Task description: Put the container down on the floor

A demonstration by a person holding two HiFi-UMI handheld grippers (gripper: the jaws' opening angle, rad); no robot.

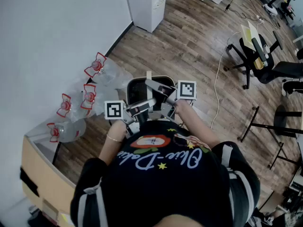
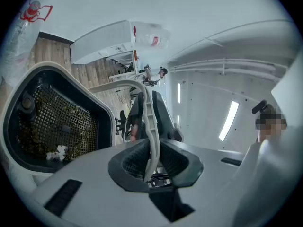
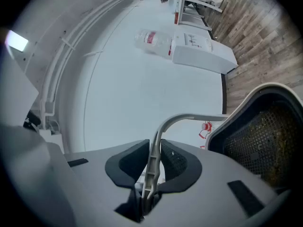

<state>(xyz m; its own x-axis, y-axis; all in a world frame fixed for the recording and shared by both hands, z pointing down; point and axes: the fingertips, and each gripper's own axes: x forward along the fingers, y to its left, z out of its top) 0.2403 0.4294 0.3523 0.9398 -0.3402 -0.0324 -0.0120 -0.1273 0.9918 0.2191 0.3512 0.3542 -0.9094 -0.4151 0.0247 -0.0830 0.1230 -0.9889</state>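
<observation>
A white-rimmed container [image 1: 134,86] with a dark mesh basket inside hangs in front of the person, above the wood floor. Both grippers hold its thin white handle. In the left gripper view the handle [image 2: 147,112] runs upright between the pads of my left gripper [image 2: 152,155], which is shut on it; the container's mesh interior [image 2: 52,122] with bits of debris lies to the left. My right gripper [image 3: 154,162] is likewise shut on the handle [image 3: 189,119], with the container's rim [image 3: 251,98] at the right. In the head view the left gripper [image 1: 135,109] and right gripper [image 1: 163,100] sit side by side.
Several empty water jugs with red caps [image 1: 90,96] lie along the white wall at the left. A cardboard box [image 1: 42,178] stands at the lower left, a white cabinet [image 1: 149,4] at the top. Office chairs [image 1: 265,60] and a stool frame [image 1: 279,122] stand at the right.
</observation>
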